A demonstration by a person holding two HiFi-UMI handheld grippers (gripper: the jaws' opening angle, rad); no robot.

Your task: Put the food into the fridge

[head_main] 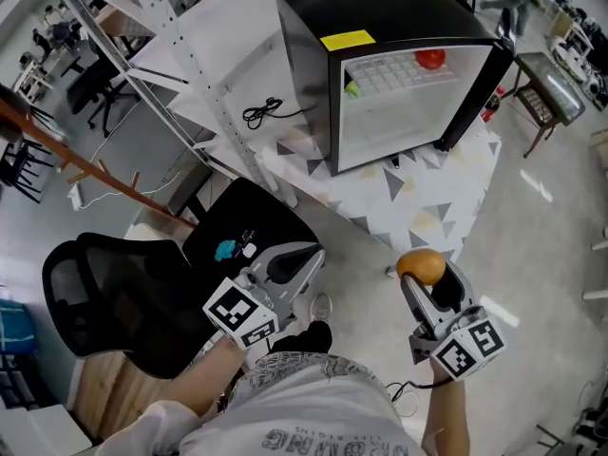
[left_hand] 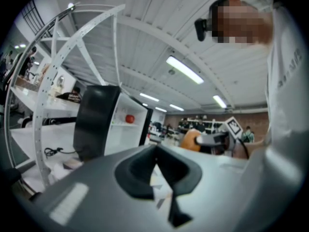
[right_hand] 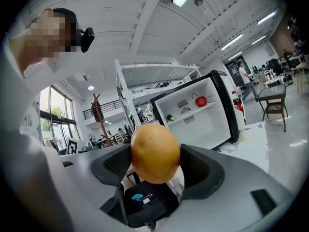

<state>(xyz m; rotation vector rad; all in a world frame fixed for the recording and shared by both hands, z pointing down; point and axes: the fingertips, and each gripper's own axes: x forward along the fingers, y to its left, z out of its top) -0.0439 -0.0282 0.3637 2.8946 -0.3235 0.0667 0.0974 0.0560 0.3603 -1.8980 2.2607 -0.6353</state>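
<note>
Round orange fruit (right_hand: 155, 152) being held in the right gripper (head_main: 423, 275)
It is being pinched between the jaws, well apart from the open black box fridge (head_main: 399, 17) with a round red fruit (head_main: 430, 59) on its white shelf (head_main: 394, 76). The left gripper's (left_hand: 155, 158) jaws are being pressed together, empty.
</note>
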